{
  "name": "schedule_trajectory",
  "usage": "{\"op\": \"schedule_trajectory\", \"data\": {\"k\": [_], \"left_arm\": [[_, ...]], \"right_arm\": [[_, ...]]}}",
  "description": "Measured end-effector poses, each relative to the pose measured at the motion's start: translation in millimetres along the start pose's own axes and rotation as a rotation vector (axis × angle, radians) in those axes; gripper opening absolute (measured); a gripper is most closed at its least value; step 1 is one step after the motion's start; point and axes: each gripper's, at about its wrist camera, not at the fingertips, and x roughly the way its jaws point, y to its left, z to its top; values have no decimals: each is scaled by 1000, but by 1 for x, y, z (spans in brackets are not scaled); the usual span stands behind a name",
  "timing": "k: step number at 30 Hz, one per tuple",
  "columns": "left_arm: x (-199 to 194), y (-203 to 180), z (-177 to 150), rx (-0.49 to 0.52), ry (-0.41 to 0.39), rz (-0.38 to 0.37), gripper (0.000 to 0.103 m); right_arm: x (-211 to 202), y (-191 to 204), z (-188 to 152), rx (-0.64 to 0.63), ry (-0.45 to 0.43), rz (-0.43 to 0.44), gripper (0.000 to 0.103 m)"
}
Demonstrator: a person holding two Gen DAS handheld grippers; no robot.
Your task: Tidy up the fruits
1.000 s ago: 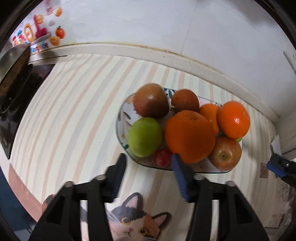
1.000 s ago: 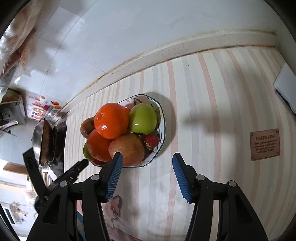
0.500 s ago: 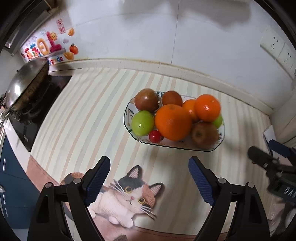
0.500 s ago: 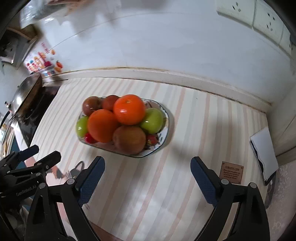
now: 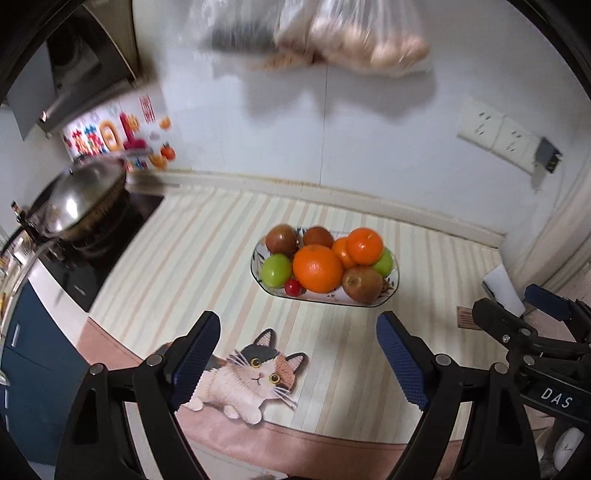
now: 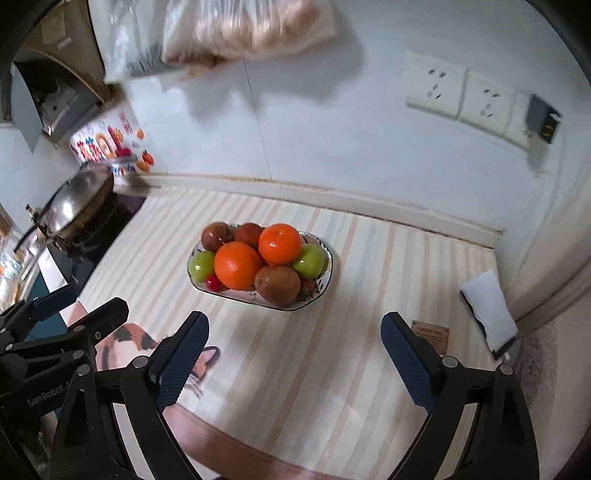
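Note:
A patterned oval dish [image 5: 392, 286] [image 6: 326, 284] sits mid-counter, piled with fruit: a big orange [image 5: 318, 268] [image 6: 237, 265], a second orange [image 5: 365, 246] [image 6: 279, 243], green apples [image 5: 276, 270] [image 6: 309, 260], reddish apples [image 5: 362, 283] [image 6: 277, 285] and a small red fruit [image 5: 293, 287]. My left gripper [image 5: 298, 332] is open and empty, well back from the dish. My right gripper [image 6: 294, 332] is open and empty, also back near the counter's front. Each gripper shows in the other's view, the right one [image 5: 532, 325] and the left one [image 6: 62, 314].
A wok with lid [image 5: 74, 199] sits on the black hob [image 5: 96, 266] at left. A cat-print mat [image 5: 255, 373] lies at the front edge. A white box [image 6: 487, 310] and a small brown sign [image 6: 431, 333] lie at right. Bags [image 5: 332, 33] hang on the wall above.
Both grippers have pulled back and up from the dish and opened wide. The dish with its fruit has stayed in place.

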Motion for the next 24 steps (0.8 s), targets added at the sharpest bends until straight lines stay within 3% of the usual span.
{"op": "schedule_trajectory", "data": {"k": [14, 24], "left_arm": [[-119, 12, -46, -33, -89, -27, 87], [-152, 3, -62, -43, -118, -3, 87]], "right_arm": [[-157, 12, -61, -13, -151, -15, 99], [-198, 13, -77, -41, -167, 15, 99]]}}
